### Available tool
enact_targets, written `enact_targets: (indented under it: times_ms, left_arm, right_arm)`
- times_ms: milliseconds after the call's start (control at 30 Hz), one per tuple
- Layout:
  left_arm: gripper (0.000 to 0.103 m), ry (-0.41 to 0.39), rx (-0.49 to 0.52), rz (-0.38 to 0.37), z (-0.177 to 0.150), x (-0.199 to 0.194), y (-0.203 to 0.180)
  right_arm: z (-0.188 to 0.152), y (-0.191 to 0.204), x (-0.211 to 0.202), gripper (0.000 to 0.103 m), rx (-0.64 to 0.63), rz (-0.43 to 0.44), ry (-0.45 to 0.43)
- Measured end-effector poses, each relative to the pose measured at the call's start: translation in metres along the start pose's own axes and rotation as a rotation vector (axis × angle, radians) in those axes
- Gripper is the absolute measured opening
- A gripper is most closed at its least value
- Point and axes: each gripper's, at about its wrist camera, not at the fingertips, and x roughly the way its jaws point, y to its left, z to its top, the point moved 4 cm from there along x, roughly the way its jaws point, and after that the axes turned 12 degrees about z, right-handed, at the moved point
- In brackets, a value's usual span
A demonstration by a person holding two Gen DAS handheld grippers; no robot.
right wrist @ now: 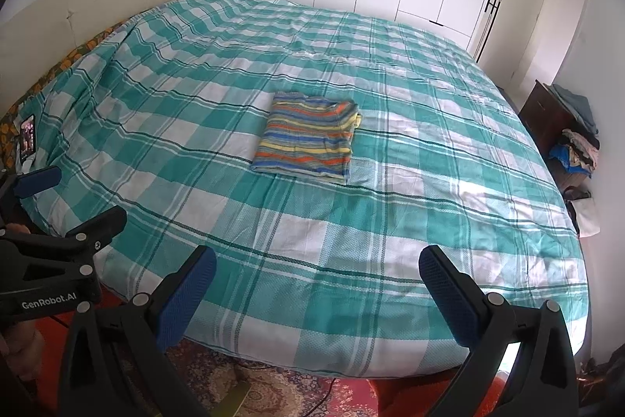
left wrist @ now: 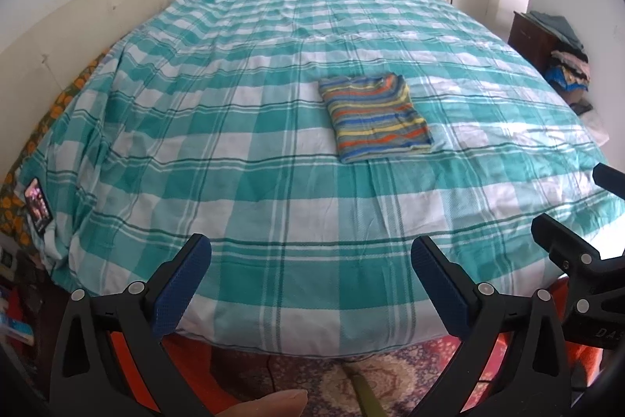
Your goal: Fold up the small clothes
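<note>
- Left gripper (left wrist: 310, 260): fingers spread apart, holding nothing, over the near edge of the bed (left wrist: 273, 143).
- Shirt (left wrist: 375, 117): striped, folded flat, lying mid-bed, well apart from both grippers.
- Right gripper (right wrist: 317, 272): fingers likewise spread, holding nothing.

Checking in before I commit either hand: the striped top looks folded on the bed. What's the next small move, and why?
Probably leave it and turn the right gripper toward the clothes pile by the dresser. The striped top already lies as a neat rectangle on the checked bedspread, and both the right and the left gripper are open, empty and back at the bed's near edge.
</note>
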Motion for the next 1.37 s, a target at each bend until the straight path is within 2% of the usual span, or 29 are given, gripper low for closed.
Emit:
enact_targets:
  times_ms: [367,833,1267,1367]
  left_arm:
    - [0.102,0.058,-0.02,-0.002,0.0,-0.006,0.006]
    - [0.102,0.058,-0.027,-0.005,-0.002,-0.012,0.011]
    - [0.102,0.049,-0.012,-0.011,0.001,-0.012,0.011]
    - [0.102,0.025,0.005,0.011,0.003,-0.013,0.008]
  right_arm:
    - [0.005,0.006,-0.014,0.102,0.008,0.045,0.008]
    - [0.007,0.015,-0.012,0.102,0.012,0.067,0.03]
    - [0.006,0.007,-0.011,0.102,0.027,0.033,0.019]
    - [0.005,0.005,-0.012,0.102,0.036,0.034,0.018]
